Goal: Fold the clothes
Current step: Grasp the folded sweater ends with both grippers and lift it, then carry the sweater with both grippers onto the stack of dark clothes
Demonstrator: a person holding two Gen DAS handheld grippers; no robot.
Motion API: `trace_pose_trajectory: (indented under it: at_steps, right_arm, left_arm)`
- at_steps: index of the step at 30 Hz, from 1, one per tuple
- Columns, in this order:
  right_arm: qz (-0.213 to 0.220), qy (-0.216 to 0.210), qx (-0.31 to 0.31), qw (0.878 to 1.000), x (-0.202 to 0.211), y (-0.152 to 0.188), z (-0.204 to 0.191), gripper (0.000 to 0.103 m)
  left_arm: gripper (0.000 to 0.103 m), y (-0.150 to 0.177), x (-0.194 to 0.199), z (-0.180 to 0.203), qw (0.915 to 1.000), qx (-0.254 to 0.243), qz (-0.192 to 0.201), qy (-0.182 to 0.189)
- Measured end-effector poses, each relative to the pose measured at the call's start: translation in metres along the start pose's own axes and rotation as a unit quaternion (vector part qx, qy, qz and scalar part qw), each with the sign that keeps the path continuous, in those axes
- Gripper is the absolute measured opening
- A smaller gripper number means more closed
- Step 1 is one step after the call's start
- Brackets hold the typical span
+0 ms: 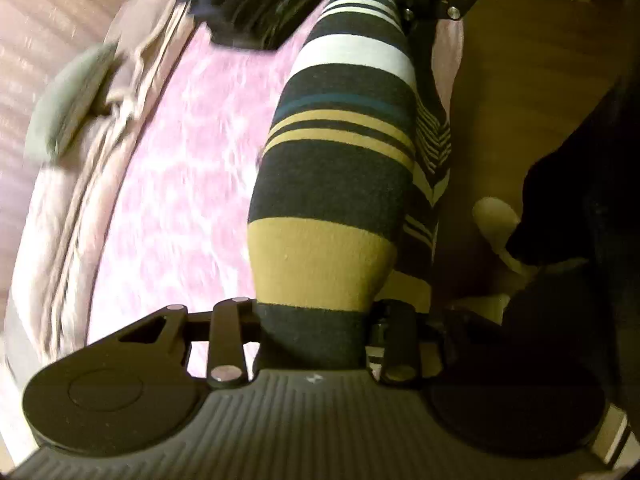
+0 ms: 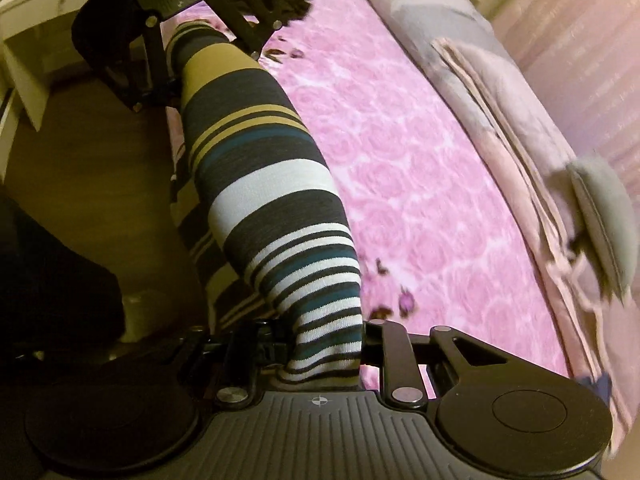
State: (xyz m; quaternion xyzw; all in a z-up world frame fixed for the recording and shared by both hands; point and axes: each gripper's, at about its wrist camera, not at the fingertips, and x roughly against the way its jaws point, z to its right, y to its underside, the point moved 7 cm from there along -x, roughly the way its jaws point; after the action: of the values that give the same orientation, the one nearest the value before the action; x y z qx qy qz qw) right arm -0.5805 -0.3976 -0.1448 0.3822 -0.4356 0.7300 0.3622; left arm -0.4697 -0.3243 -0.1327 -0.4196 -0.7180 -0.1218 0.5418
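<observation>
Both sets of jaws are pinched on the same striped garment (image 1: pixel 336 184), one at each end: the left gripper (image 1: pixel 316 340) clamps the end with the broad mustard band and dark hem, and the right gripper (image 2: pixel 324 356) clamps the end with the thin white and teal stripes. The garment is stretched between them above the near edge of the pink rose-patterned bedspread (image 2: pixel 404 184), with more of its fabric hanging on the floor side. Beyond the bedspread lie folded pink and grey blankets (image 2: pixel 516 132) with a small grey cushion (image 2: pixel 604 220) on them. A dark folded garment (image 1: pixel 260 0) rests at the bedspread's far end. The wooden floor (image 1: pixel 520 92) runs beside the bedspread. No writing or brand can be read anywhere.
</observation>
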Motion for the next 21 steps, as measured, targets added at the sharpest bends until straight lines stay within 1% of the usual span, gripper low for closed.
trace_pose_trajectory:
  at_steps: [2, 4, 7, 11, 13, 17, 19, 21]
  right_arm:
    - [-0.008, 0.027, -0.022, 0.999, 0.016, 0.003, 0.013, 0.021]
    - [-0.013, 0.060, -0.048, 0.997, 0.033, 0.007, 0.028, 0.021]
    - [-0.016, 0.106, -0.080, 0.991, 0.060, 0.013, 0.063, 0.021]
    - [-0.013, 0.169, -0.101, 0.980, 0.101, 0.024, 0.123, 0.021]
    - [-0.007, 0.197, -0.111, 0.974, 0.122, 0.036, 0.157, 0.021]
    - [0.004, 0.251, -0.123, 0.960, 0.163, 0.071, 0.231, 0.021]
    - [0.010, 0.276, -0.124, 0.953, 0.179, 0.098, 0.275, 0.021]
    - [0.016, 0.295, -0.123, 0.948, 0.191, 0.130, 0.323, 0.021]
  left_arm:
    - [0.032, -0.018, 0.003, -0.013, 0.9993, -0.030, 0.021, -0.007]
    - [0.032, -0.037, 0.008, -0.028, 0.9969, -0.060, 0.044, -0.023]
    - [0.032, -0.074, 0.011, -0.065, 0.9910, -0.099, 0.079, -0.044]
    - [0.032, -0.138, 0.022, -0.115, 0.9799, -0.145, 0.117, -0.071]
    - [0.032, -0.173, 0.026, -0.138, 0.9739, -0.161, 0.135, -0.086]
    - [0.032, -0.265, 0.023, -0.196, 0.9620, -0.175, 0.173, -0.119]
    - [0.032, -0.309, 0.015, -0.221, 0.9570, -0.176, 0.187, -0.136]
    - [0.032, -0.359, 0.001, -0.249, 0.9537, -0.168, 0.199, -0.150]
